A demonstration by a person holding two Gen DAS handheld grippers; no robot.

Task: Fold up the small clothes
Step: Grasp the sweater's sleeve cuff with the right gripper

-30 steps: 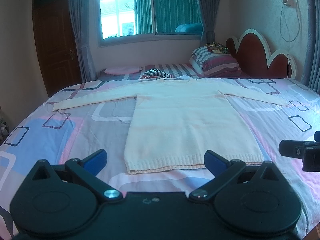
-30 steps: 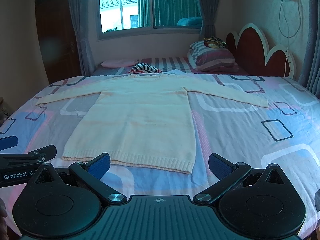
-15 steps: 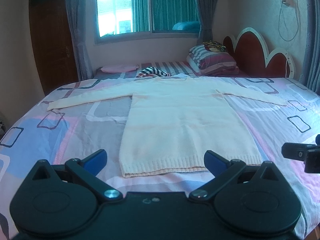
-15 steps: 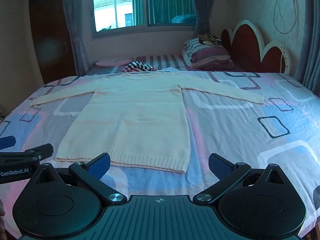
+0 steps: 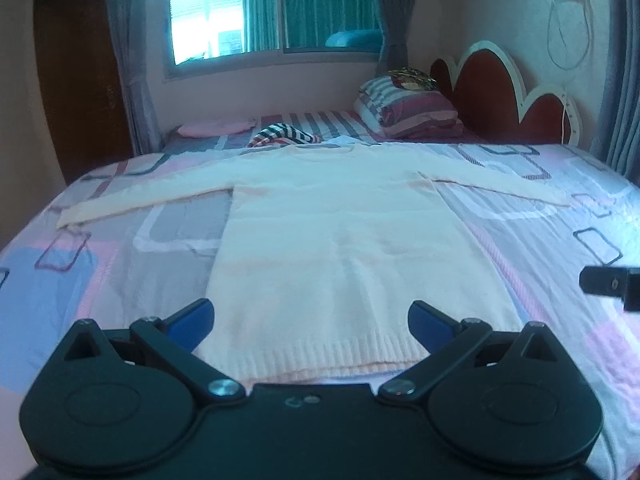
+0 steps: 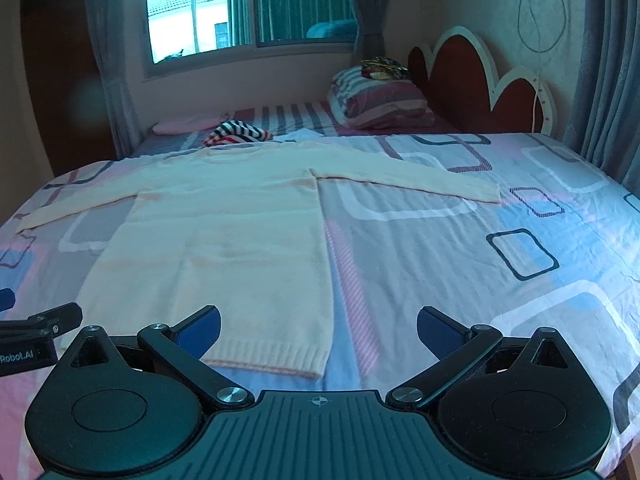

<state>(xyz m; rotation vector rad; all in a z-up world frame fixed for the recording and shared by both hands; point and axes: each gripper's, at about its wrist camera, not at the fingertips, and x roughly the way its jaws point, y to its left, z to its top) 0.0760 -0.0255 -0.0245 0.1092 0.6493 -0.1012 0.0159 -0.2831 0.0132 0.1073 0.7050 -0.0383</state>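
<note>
Closer now to cream sweater (image 5: 340,248) hem, just ahead of left gripper (image 5: 311,316); right gripper (image 6: 318,326) beside it. Both jaws wide, empty; grasp not yet begun.

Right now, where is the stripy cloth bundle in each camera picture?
Left wrist: the black, white and red striped cloth bundle sits upper middle, behind the cream knitted sweater's collar.
Right wrist: upper left of middle, behind the same collar.
Shared landmark: the striped pillow.
</note>
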